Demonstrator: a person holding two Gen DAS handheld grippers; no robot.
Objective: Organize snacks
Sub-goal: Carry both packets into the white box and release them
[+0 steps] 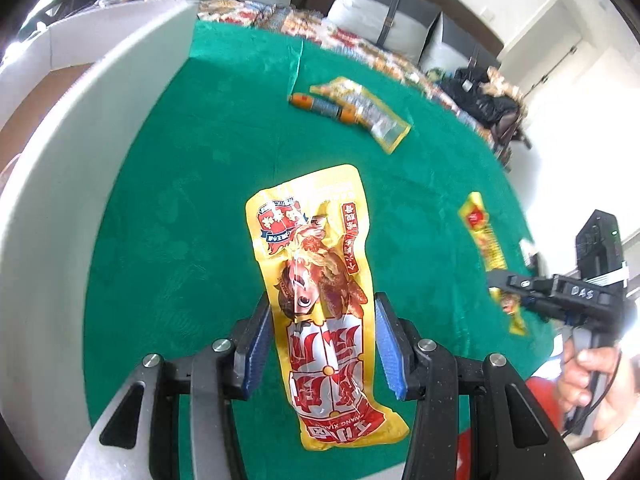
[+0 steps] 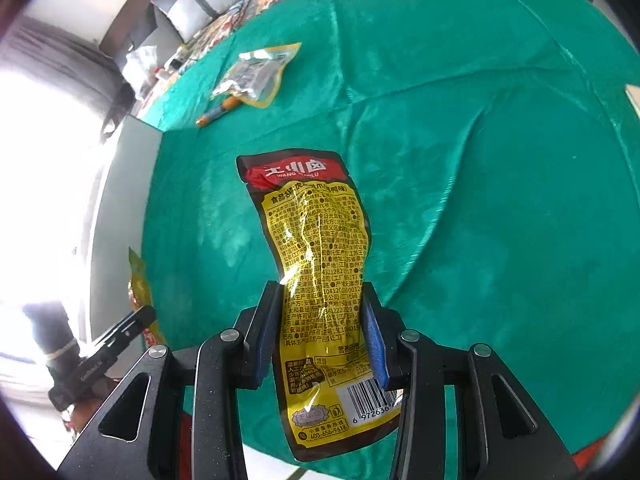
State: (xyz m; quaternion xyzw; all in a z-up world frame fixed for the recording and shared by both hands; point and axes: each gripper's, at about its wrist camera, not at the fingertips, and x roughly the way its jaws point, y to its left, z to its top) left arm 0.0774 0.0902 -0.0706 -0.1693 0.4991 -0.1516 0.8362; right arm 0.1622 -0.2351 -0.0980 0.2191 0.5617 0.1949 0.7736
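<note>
Table (image 1: 192, 128) under green cloth, white wall panel at its left edge. Left hand-held gripper (image 1: 322, 344): clamped on yellow snack pouch (image 1: 320, 280). Right hand-held gripper (image 2: 320, 336): clamped on dark-edged yellow pouch (image 2: 316, 264); clear-windowed packet (image 2: 256, 74) and orange stick (image 2: 218, 112) lie well ahead.

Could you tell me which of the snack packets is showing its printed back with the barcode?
The packet held in the right tongs: its ingredient text and barcode face the camera, while the left tongs' packet shows its front artwork.

home living room | sofa cushions (image 1: 372, 16) | patterned throw (image 1: 304, 24) | green-clothed table (image 1: 208, 128)
</note>
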